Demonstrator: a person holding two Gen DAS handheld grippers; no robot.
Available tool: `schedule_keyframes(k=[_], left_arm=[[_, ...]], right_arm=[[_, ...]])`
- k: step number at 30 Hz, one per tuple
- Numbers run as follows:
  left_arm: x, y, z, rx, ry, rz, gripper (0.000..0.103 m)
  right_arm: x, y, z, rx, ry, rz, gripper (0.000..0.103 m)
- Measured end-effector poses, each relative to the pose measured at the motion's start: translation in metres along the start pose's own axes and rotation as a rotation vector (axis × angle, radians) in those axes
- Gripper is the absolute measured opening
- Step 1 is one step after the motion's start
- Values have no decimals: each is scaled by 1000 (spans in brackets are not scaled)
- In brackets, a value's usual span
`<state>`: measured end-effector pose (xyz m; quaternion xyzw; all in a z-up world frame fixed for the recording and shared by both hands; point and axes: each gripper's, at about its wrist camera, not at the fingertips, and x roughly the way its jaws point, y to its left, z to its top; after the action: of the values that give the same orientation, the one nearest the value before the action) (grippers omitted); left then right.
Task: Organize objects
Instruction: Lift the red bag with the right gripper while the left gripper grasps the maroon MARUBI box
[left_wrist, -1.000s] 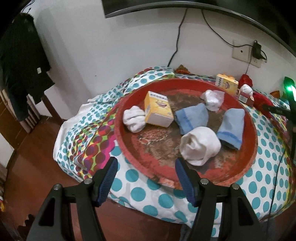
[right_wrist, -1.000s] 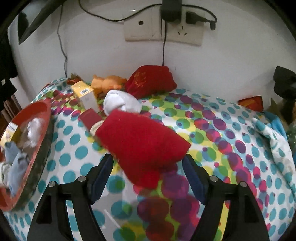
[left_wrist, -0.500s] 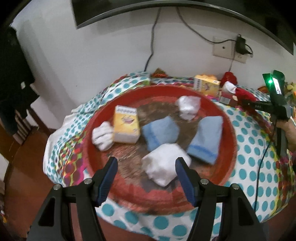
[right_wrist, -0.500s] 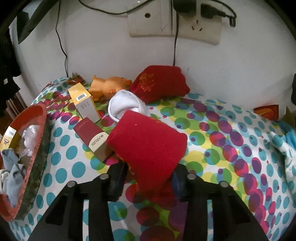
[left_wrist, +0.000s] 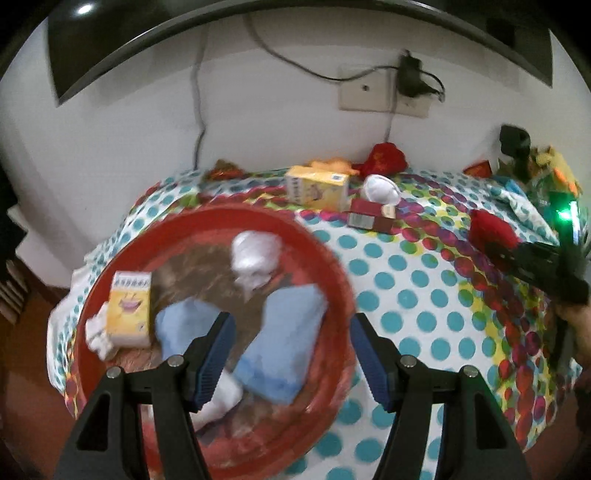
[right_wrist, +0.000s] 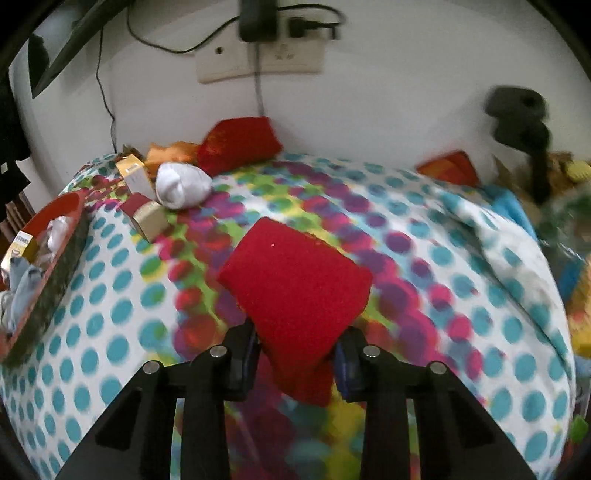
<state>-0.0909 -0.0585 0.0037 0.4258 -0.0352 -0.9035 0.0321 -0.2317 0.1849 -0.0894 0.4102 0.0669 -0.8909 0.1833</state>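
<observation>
Red cloth pouch (right_wrist: 295, 288), pinched at its near end between the closed right tongs (right_wrist: 295, 365), hangs just above a polka-dot cloth (right_wrist: 461, 332) covering the counter. The left tongs (left_wrist: 290, 354) stand wide open with nothing between them, hovering over the near side of a round red tray (left_wrist: 332, 258) (both views are smeared by motion). The step in hand looks like carrying the pouch across to the tray; done well, that likely means keeping the grip firm on the soft fabric, lifting it clear of the tray's raised rim, and letting go over a bare patch rather than on top of what is already there. Inside the tray lie two folded blue cloths (left_wrist: 284, 332), a yellow carton (left_wrist: 130, 308), a white bundle (left_wrist: 255, 258) and more white pieces near the front. Farther back on the cloth sit a dark red box (right_wrist: 146, 218), a rolled white sock (right_wrist: 183, 184), a second yellow carton (left_wrist: 317, 186), an orange toy (right_wrist: 170, 153) and another red pouch (right_wrist: 240, 142) against the wall. Beyond, a white wall carries a socket plate (right_wrist: 258, 59) with a plugged charger and trailing cables; a dark screen edge runs along the top.
</observation>
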Motion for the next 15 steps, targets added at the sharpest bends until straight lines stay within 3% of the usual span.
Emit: schedule_keyframes(k=[4, 7, 15], left_arm=[[21, -30, 20, 36, 18, -51, 66], [40, -49, 39, 26, 29, -47, 66], [85, -79, 87, -105, 94, -64, 66]], right_arm=[[-11, -17, -13, -14, -1, -32, 31], [-14, -29, -16, 15, -1, -51, 31], [-5, -35, -16, 41, 37, -37, 31]])
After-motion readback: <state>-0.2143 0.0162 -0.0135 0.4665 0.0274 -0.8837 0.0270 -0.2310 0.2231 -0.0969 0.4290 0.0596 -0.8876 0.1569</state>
